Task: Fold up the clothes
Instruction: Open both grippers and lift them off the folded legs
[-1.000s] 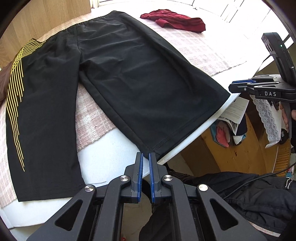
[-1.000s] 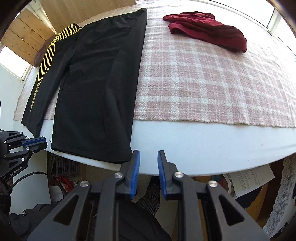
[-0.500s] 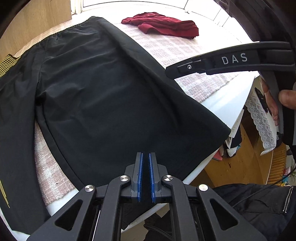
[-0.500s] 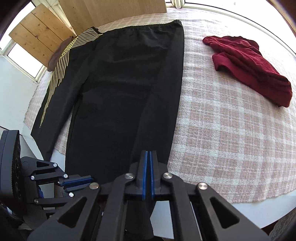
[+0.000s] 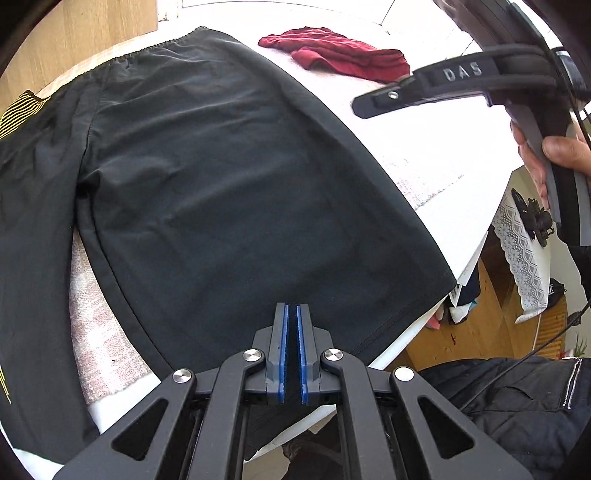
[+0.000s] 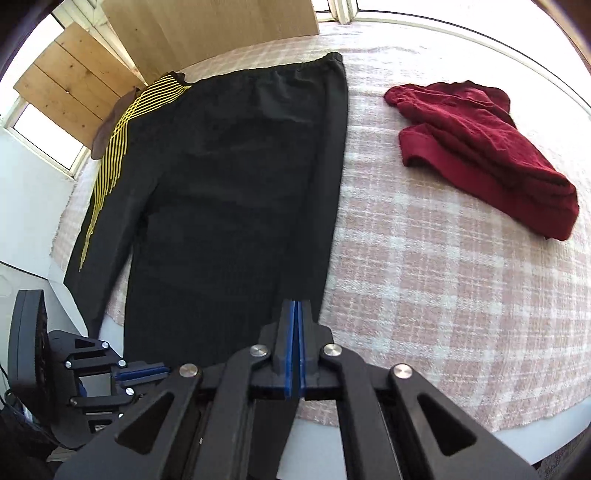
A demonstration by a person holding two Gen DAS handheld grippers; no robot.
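Note:
Black shorts (image 5: 229,192) with yellow side stripes (image 6: 110,162) lie flat on the checked blanket (image 6: 424,258), waistband at the far side. My left gripper (image 5: 291,317) is shut on the hem of the right leg at its left corner. My right gripper (image 6: 296,314) is shut on the same leg's hem at its right corner, lifted a little. The right gripper's body (image 5: 461,81) shows in the left wrist view, and the left gripper (image 6: 140,371) shows low left in the right wrist view.
A crumpled dark red garment (image 6: 480,155) lies on the blanket at the far right, also in the left wrist view (image 5: 332,51). Wooden panels (image 6: 203,33) stand behind. The table's near edge (image 5: 469,258) drops off to clutter below.
Both grippers moved in over the near hem of the right leg and closed on it; the right one was open a second ago. The hem has lifted slightly.

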